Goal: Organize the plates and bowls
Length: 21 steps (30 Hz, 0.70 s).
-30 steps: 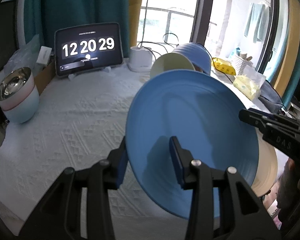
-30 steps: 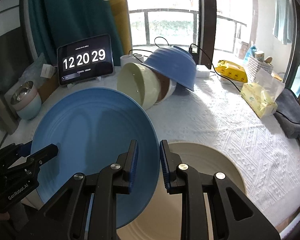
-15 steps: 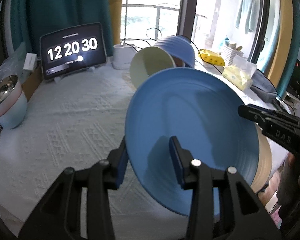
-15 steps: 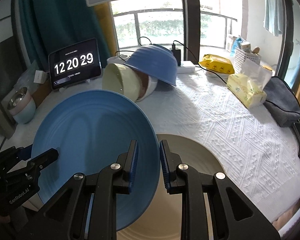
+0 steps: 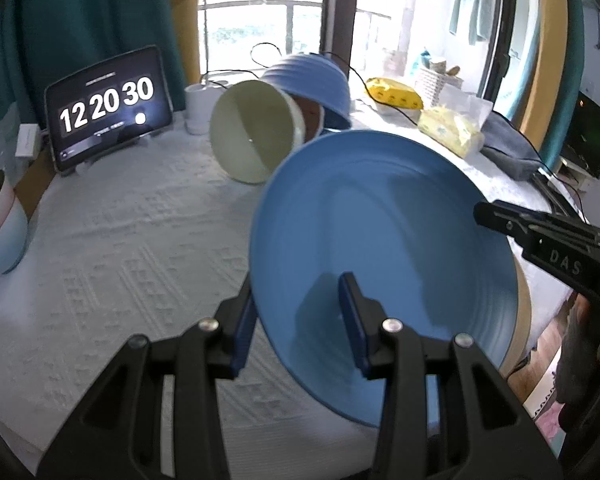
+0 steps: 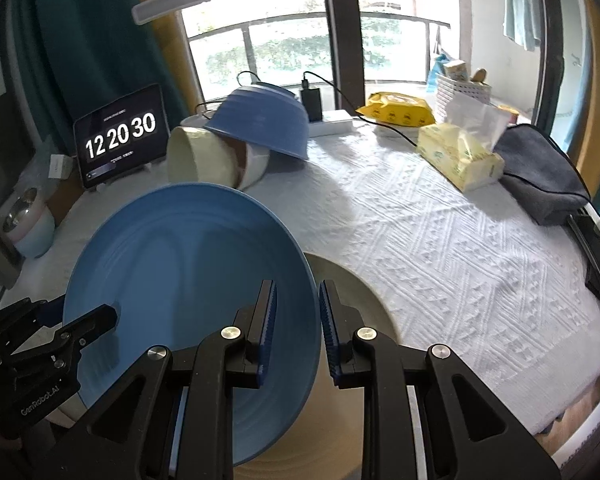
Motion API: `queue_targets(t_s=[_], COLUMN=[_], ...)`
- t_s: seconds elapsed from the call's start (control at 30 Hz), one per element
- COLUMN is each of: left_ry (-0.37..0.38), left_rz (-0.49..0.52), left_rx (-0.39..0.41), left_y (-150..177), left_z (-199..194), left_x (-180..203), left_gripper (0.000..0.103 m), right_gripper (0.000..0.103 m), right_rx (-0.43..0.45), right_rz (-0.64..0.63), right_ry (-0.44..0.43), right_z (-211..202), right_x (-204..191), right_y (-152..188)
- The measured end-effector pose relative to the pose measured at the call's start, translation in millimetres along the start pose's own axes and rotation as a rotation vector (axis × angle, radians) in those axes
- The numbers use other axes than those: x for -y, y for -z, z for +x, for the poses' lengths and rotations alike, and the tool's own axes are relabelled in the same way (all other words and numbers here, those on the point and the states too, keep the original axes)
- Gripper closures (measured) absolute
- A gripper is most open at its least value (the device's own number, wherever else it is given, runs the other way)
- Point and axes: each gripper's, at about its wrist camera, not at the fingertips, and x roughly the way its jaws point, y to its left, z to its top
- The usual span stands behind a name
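While both tools grip opposite edges of the blue plate [image 6: 188, 280], I hold it tilted above the tabletop [image 6: 440, 240]. My left hand-held gripper [image 5: 296, 320] straddles the near-left rim, fingers partly closed on it; my right hand-held gripper [image 6: 296, 324] pinches the right rim, nearly closed. Just below and right of the right one lies the beige plate [image 6: 352, 308], flat on the tabletop, so the right hand sits nearer, I judge. Ahead of both, well apart, a cream bowl [image 6: 200, 160] lies on its side under a blue bowl [image 6: 260, 124].
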Motion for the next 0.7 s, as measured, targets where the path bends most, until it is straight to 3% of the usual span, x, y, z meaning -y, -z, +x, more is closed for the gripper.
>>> queue_targets(t_s=[0.7], left_ry=[0.018], left_rz=[0.075], left_rx=[-0.066], left_y=[3.9], left_z=[21.3], left_x=[37.5], left_gripper=[0.062], right_gripper=[0.079], right_rx=[-0.033], right_rz=[0.062], right_ry=[0.029], right_z=[3.7], right_x=[40.8], right_y=[16.2])
